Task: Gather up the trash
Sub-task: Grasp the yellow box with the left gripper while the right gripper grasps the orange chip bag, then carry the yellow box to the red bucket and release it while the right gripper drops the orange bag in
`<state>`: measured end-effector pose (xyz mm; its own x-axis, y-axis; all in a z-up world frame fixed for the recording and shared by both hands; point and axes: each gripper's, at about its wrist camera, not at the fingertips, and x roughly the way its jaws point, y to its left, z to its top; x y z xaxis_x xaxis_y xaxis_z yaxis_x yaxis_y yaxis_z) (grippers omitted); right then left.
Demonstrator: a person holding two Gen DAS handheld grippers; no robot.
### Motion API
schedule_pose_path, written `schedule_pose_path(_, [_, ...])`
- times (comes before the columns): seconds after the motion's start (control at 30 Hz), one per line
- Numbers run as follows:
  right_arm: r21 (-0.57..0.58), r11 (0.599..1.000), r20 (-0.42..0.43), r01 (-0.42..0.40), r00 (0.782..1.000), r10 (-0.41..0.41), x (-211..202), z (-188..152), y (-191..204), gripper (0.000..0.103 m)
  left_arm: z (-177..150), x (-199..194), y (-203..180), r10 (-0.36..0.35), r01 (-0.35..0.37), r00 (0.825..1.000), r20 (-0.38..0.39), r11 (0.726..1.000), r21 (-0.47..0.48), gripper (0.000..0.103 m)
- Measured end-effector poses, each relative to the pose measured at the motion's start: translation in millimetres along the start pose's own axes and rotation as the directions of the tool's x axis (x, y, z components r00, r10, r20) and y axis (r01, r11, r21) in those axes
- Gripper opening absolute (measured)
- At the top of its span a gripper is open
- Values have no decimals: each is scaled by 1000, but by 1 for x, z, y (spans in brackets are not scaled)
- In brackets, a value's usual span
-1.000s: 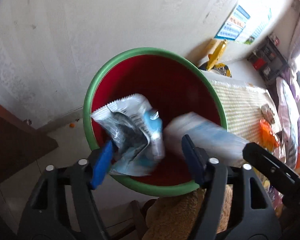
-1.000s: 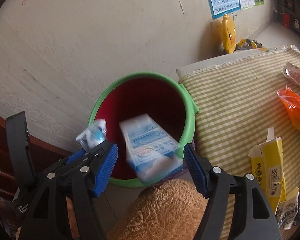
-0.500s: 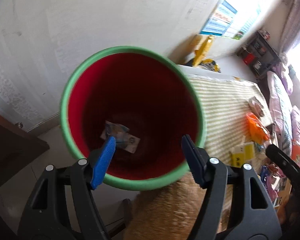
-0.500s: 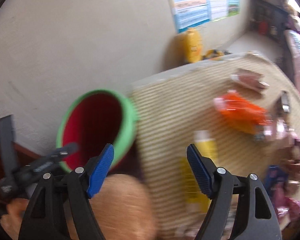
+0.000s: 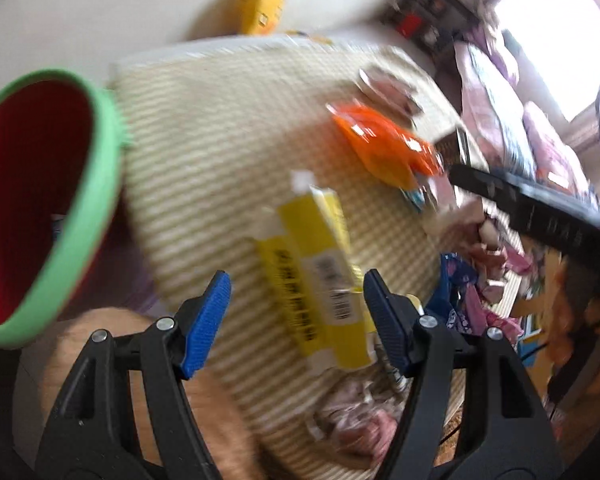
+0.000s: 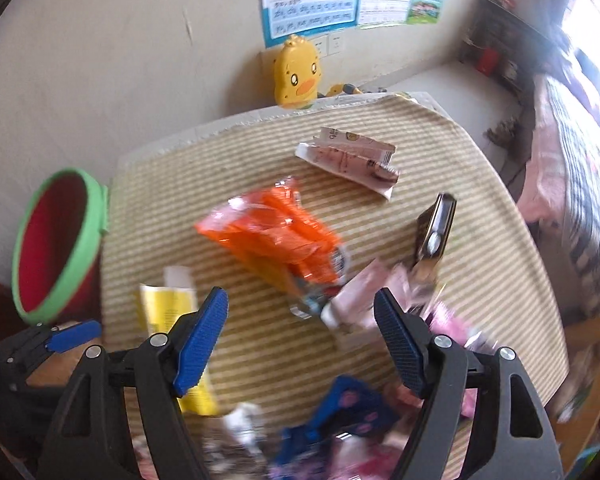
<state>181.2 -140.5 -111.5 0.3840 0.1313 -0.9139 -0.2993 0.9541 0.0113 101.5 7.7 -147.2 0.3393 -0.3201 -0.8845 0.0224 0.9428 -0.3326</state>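
With both sets of jaws standing open and empty, the left gripper (image 5: 296,320) should drop squarely over the yellow carton (image 5: 320,264) on the desk (image 5: 204,128) while the right gripper (image 6: 300,336) takes the orange wrapper (image 6: 272,236) at its 12 o'clock, bin (image 6: 60,240) waiting at 9 o'clock.

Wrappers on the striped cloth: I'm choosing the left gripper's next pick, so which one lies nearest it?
The yellow carton. It lies flattened right ahead of the open left gripper, while the orange wrapper and pink-white packet sit farther up the cloth.
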Motion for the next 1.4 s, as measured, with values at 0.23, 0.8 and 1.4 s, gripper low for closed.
schedule_pose_path(0.23, [-77,996,-116,-51,992,42,44,20,-7,74,-3,37,-7,25,-27,997,-78,999,-23,71])
schedule_pose_path(0.8, [43,994,-27,-104,994,105,32,20,1,42,-5,39,-4,-15,10,995,-103,999,-52,72])
schedule_pose_path(1.4, [403,862,286,-308,937,201,-87,-93,-7,42,-7,29,-3,-43,39,995,-94,998,-53,48])
